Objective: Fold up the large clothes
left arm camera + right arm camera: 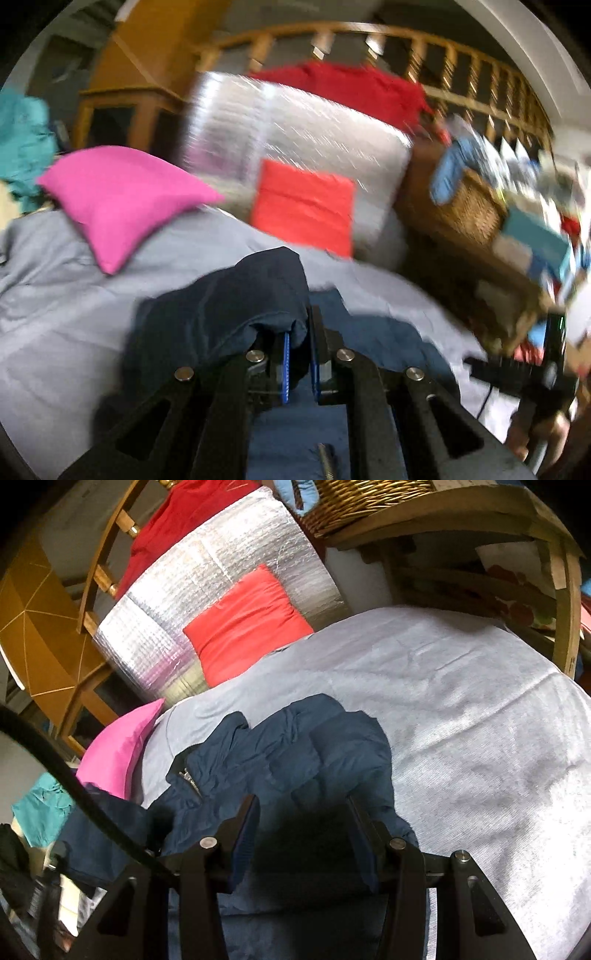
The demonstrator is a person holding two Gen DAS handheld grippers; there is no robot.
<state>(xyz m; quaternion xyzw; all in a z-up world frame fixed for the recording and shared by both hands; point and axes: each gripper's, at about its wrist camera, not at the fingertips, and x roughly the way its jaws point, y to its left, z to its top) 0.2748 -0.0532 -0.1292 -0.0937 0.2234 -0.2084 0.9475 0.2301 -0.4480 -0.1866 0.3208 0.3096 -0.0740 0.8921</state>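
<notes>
A navy quilted jacket (295,753) with a metal zip lies bunched on a grey bed sheet (461,701). In the left wrist view my left gripper (299,332) is shut on a fold of the navy jacket (229,306), which drapes over the left finger and is lifted off the sheet (55,314). In the right wrist view my right gripper (303,812) is open, its blue-padded fingers (245,834) standing apart just over the near edge of the jacket, with nothing between them. The left wrist view is blurred by motion.
A pink pillow (122,199) and a red-orange pillow (303,206) lie at the head of the bed against a silver foil panel (207,590). A red garment (351,88) hangs on a wooden railing. A wicker basket (362,498) sits on a wooden shelf at the right.
</notes>
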